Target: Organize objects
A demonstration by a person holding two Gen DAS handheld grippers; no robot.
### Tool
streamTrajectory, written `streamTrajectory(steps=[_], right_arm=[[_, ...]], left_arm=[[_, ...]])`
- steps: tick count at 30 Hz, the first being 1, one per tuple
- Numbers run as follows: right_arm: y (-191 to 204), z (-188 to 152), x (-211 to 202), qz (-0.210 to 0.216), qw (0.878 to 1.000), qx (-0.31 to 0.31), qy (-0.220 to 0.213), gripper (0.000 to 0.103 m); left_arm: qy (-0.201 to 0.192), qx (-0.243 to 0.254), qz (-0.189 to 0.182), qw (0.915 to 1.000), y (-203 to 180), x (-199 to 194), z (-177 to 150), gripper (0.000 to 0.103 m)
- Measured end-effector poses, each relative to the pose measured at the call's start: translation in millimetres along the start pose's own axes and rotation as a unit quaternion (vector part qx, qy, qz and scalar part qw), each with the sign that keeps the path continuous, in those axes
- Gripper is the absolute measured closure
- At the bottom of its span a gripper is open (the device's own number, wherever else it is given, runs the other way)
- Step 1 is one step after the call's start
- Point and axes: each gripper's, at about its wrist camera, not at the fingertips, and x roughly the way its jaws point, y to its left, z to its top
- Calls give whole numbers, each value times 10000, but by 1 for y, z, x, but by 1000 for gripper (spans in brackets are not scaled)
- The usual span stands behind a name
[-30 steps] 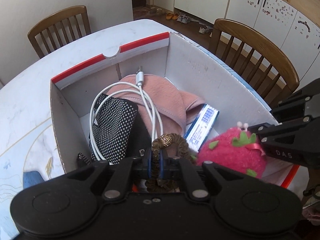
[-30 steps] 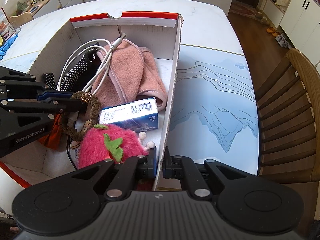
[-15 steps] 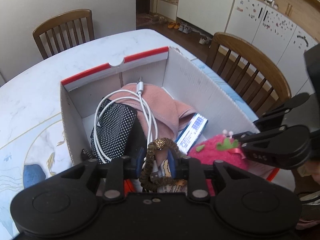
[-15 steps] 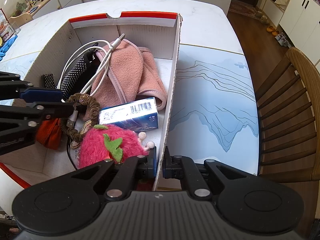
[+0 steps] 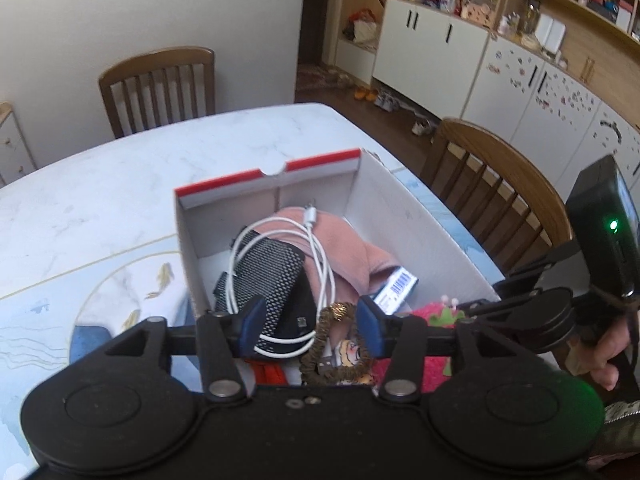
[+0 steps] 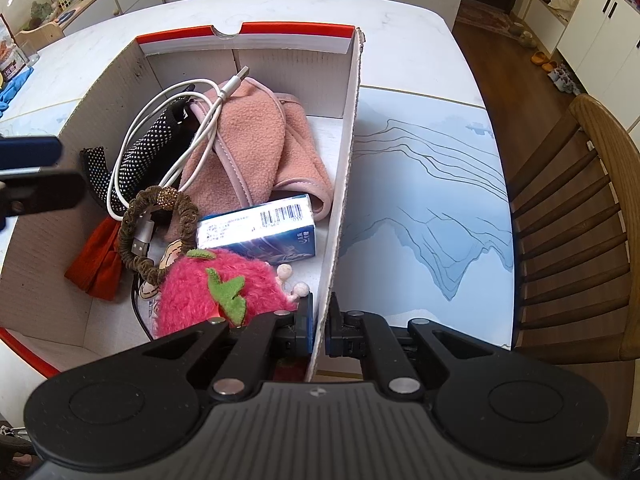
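**Hair tie released into the box, side wall pinched**

The brown hair tie [image 6: 158, 236] is seen lying inside the cardboard box [image 6: 346, 168], draped over a white charging cable [image 6: 176, 120] and resting against a pink plush strawberry [image 6: 216, 292] and a blue carton [image 6: 260, 228]. It is judged to be light, soft and elastic, with a small beaded band as its only hard part; it would best be taken across one strand of the loop, since a grip through the middle would find nothing. A snag on the cable plug lying inside the loop is considered possible.

The left gripper [image 5: 310, 322] is above the box with its jaws opening, and nothing is pressed between the blue pads [image 5: 250, 322]; the tie is only seen beyond the gap. The right gripper [image 6: 319, 326] is closed narrowly on the box's side wall.

From the left wrist view, the tie is half hidden behind the gripper body, while a person's hand [image 5: 604, 356] on the right gripper's handle is shown. From the right wrist view, the whole loop, a red cloth [image 6: 96, 264] beneath it and the pinch on the wall are made plain.
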Motion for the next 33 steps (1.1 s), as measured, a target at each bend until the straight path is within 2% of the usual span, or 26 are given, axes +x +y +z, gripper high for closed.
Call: streamTrajectory(steps=[4,6,8,13,16,24,33], right_arm=[[0,0,0,1,10000,-5,1,98],[0,0,0,9,10000,-2,1,98],[0,-1,-1,16,10000,-19,-4,98],[-4,-3,-5,78,10000,-45,3,97],[-7,-5,-9,117,9999,-78,-44,97],[-13,-11,-21,179,9993,26,-339,94],[-12,-18,-61,72,9941,407,-1003,93]], left_arm=[[-171,-83,139,9997,6,-13,-2,39],[-231,-170,193,9994,9,-18,-4,38],[-258,-266,249,9990,12,-20,-6,34],[-342,-486,492,9970,15,-25,-14,16],[-396,-596,650,9953,15,-26,-19,11],[-529,-777,749,9927,15,-35,-32,3],[-578,-651,681,9939,15,-53,-45,1]])
